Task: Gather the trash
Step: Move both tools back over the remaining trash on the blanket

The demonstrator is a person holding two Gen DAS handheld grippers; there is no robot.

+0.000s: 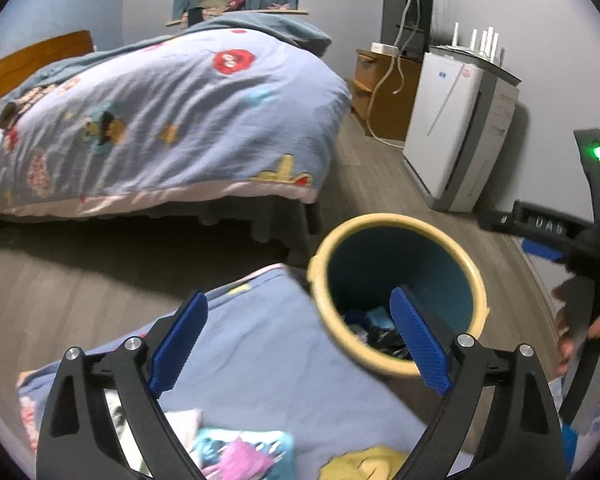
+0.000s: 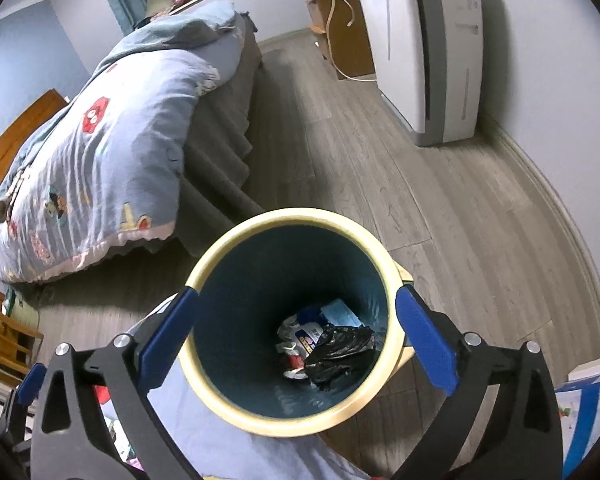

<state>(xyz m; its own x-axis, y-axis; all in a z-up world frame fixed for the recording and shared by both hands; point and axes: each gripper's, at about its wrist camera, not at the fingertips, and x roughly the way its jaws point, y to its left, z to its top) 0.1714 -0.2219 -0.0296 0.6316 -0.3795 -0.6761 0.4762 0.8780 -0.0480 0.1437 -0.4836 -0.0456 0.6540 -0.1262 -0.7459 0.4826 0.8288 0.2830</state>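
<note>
Nearest the left wrist camera, the left gripper (image 1: 300,344) stood released, its two blue pads (image 1: 178,344) spread wide with nothing between them. Under it lay a blue quilt (image 1: 260,352) bearing a few small pieces of cloth: one pink and teal (image 1: 240,454) at 6 o'clock and one yellow (image 1: 364,464) beside it. At 3 o'clock in that view a hand (image 1: 580,332) held the other tool.

In the right wrist view, the right gripper (image 2: 296,332) was likewise released, both fingers apart and empty, held above the mouth of the one trash bin (image 2: 292,220). That bin, teal inside with a cream rim, sat at the centre of this view and at 4 o'clock from the centre of the left view, touching the quilt's edge. The trash lay at its bottom: one crumpled black bag (image 2: 340,350), one light blue piece (image 2: 342,312), and some white and red printed wrappers (image 2: 300,340) whose number I could not tell.

Beyond the bin ran grey wood flooring (image 2: 440,208). At 10 o'clock stood one bed (image 2: 100,152) with a patterned blue duvet and a wooden headboard. At 1 o'clock stood one white floor appliance (image 2: 420,48) against the wall, and just behind it one wooden cabinet (image 2: 348,40) with pale cords hanging down.
</note>
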